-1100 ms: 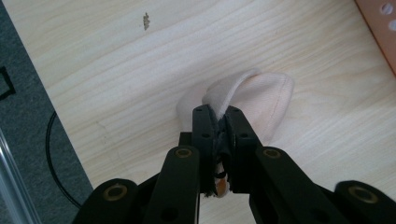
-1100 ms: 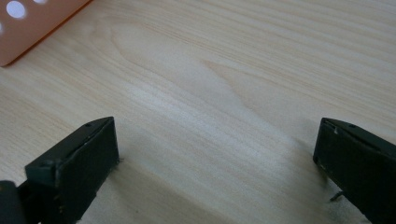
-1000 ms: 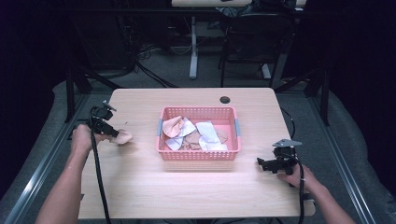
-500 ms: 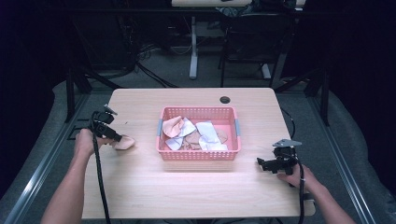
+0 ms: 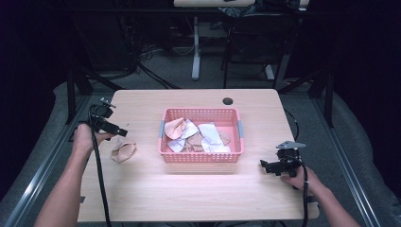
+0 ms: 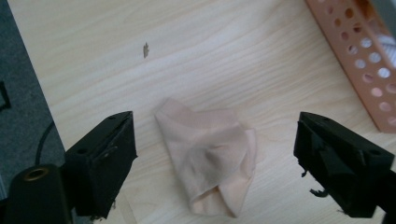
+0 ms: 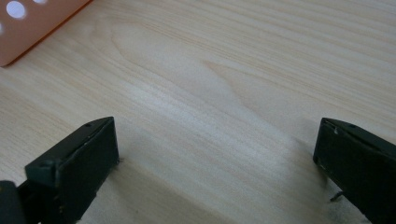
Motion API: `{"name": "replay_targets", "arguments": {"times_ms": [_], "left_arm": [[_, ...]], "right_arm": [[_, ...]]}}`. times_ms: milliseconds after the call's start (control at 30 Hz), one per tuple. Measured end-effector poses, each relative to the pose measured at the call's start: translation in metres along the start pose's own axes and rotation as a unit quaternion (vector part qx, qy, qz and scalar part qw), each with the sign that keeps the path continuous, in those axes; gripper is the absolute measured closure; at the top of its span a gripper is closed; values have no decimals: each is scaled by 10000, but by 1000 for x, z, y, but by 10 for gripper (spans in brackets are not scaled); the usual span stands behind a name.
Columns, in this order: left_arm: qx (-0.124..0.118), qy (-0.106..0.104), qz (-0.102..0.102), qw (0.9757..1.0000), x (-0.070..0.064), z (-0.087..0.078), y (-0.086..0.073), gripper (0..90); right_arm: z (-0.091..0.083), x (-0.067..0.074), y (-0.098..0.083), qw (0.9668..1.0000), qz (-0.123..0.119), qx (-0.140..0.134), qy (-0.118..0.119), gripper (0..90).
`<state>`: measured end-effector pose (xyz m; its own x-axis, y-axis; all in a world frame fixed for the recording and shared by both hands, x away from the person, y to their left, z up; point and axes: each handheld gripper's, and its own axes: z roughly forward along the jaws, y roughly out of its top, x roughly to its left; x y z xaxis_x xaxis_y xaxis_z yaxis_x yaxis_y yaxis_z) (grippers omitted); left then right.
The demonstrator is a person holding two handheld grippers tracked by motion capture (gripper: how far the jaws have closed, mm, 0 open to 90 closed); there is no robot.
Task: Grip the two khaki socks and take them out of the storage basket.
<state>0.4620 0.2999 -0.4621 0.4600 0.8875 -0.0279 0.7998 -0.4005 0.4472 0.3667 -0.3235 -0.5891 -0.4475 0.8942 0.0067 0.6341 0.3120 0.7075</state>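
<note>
Beige and crumpled, the cloth (image 5: 123, 150) lies loose on the pale wooden table (image 5: 189, 198), well to the left of the pink basket (image 5: 201, 157) and apart from it. In the left gripper view it sits flat on the wood between the two black jaws, which stand wide to either side and touch none of it; those jaws have just been opening, and nothing is pinched between them. From above, the left gripper (image 5: 122, 132) hangs just above and beside the cloth, the hand behind it near the table's left edge. The basket holds several more folded pieces (image 5: 196, 137), some beige, some white. On the far side of the basket, the right gripper (image 5: 263, 165) rests low near the table's front right corner, its jaws spread apart over bare wood with nothing between them.
</note>
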Motion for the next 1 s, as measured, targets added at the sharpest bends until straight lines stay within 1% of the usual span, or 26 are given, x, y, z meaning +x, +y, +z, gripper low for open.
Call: {"name": "replay_targets", "arguments": {"times_ms": [33, 67, 133, 200, 233, 300, 333, 467, 500, 567, 667, 800, 833, 867, 1000], "left_arm": [[-27, 2, 40, 10000, -3, -2, 3, 97], [-18, 25, 132, 9999, -6, -4, 6, 85], [-32, 21, 161, 9999, -8, -5, 8, 75], [-104, 10, 234, 9997, -14, -10, 16, 44], [-104, 10, 234, 9997, -14, -10, 16, 35], [-115, -5, 287, 9995, -18, -12, 21, 28], [-113, -3, 313, 9994, -19, -13, 23, 10], [-191, -54, 393, 9990, -26, -18, 34, 4], [-264, -108, 407, 9988, -30, -20, 39, 4], [-280, -123, 424, 9986, -32, -20, 40, 4], [-295, -120, 585, 9978, -41, -20, 49, 0], [-333, -198, 726, 9966, -51, -21, 58, 0], [-347, -202, 761, 9963, -53, -22, 61, 0], [-402, -157, 808, 9958, -57, -23, 66, 0], [-479, -148, 836, 9952, -62, -25, 71, 0]], "right_arm": [[0, 0, 0, 10000, 0, 1, 0, 0], [0, 0, 0, 10000, -1, 2, -1, 0], [0, 0, 0, 10000, 1, 0, -1, 0], [0, 0, 0, 10000, 1, 2, 0, 0], [0, 0, 0, 10000, 1, 2, 0, 0], [0, 0, 0, 10000, 1, 1, 1, 0], [0, 0, 0, 10000, 1, -1, 2, 0], [0, 0, 0, 10000, 0, 1, 1, 0], [0, 0, 0, 10000, 0, -2, 0, 0], [0, 0, 0, 10000, 0, 1, 1, 0], [0, 0, 0, 10000, 1, 2, -2, 0], [0, 0, 0, 10000, -2, 2, 0, 0], [0, 0, 0, 10000, -4, 3, 3, 0], [0, 0, 0, 10000, 1, -9, 4, 0], [0, 0, 0, 10000, 1, -13, -2, 0]]}}
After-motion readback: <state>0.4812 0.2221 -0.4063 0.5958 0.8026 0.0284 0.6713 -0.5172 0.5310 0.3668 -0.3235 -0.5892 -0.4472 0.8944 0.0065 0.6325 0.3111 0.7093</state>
